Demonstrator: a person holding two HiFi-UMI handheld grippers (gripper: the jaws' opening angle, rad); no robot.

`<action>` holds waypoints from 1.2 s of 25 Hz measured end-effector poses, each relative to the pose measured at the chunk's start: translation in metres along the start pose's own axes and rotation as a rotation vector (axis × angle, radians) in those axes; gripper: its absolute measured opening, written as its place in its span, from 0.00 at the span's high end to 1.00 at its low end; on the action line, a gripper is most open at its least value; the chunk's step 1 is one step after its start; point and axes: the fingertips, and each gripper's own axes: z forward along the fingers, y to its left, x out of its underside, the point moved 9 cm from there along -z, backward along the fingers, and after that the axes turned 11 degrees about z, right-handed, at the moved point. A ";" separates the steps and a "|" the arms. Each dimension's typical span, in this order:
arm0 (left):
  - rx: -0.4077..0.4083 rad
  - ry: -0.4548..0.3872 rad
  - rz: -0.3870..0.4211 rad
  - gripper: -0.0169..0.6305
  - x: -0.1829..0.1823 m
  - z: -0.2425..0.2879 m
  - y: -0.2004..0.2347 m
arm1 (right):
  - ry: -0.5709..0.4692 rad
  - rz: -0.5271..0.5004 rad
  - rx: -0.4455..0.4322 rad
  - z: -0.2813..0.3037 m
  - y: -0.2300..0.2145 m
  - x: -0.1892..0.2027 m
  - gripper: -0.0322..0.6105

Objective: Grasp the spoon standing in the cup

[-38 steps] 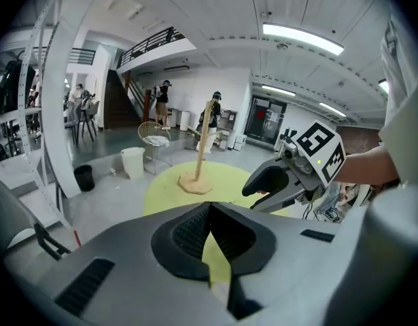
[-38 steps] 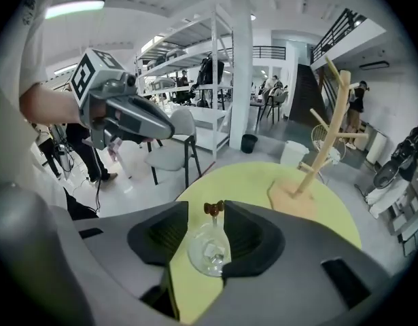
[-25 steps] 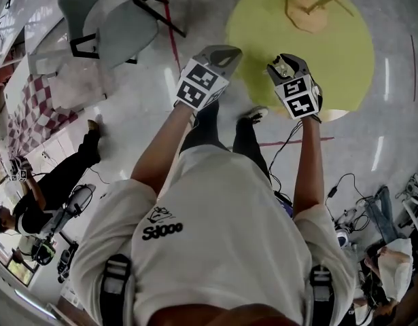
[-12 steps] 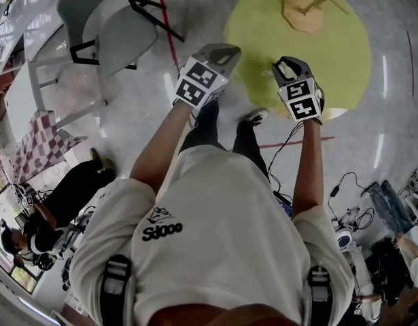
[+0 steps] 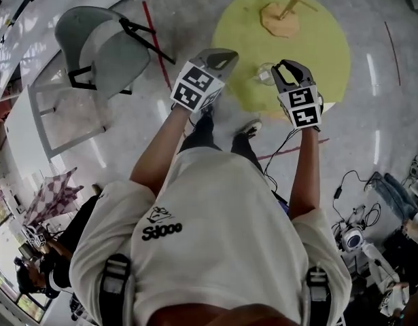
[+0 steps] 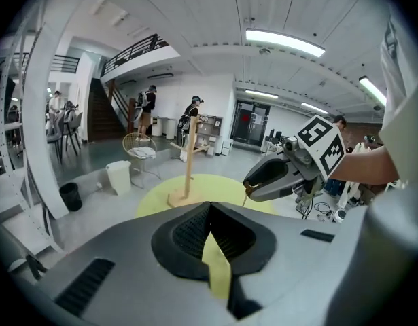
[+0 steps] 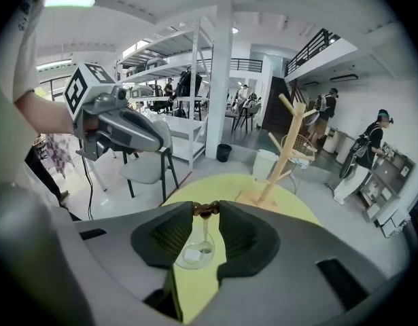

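A clear glass cup (image 7: pixel 193 255) stands on the round yellow table (image 5: pixel 324 46), near its front edge. A thin spoon (image 7: pixel 203 233) stands upright in it, with a brown beaded handle end. My right gripper (image 7: pixel 207 210) is right above the cup and shut on that handle end. The head view shows the cup (image 5: pixel 265 73) just left of the right gripper (image 5: pixel 288 66). My left gripper (image 5: pixel 221 56) hovers left of the cup over the table's edge. Its jaws (image 6: pixel 209 206) meet at the tips and hold nothing. In the left gripper view the spoon handle (image 6: pixel 247 197) hangs from the right gripper's tip.
A wooden mug tree (image 5: pixel 280 15) stands at the far side of the table. A grey folding chair (image 5: pixel 103 43) is on the floor to the left. Cables and bags (image 5: pixel 372 209) lie on the floor at right. People sit at lower left (image 5: pixel 45 257).
In the head view the table and chair have slid left and down. The glass cup now shows beside the right gripper's tips. Both grippers sit a little closer to the table.
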 end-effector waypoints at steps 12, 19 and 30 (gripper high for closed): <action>0.009 -0.159 0.220 0.93 -0.088 -0.016 -0.003 | -0.255 0.025 0.232 -0.092 0.002 -0.055 0.73; 0.019 -0.275 0.318 0.93 -0.136 -0.030 -0.013 | -0.410 0.052 0.336 -0.149 0.003 -0.077 0.73; 0.028 -0.421 0.399 0.93 -0.187 -0.058 -0.029 | -0.525 0.071 0.441 -0.223 0.011 -0.094 0.73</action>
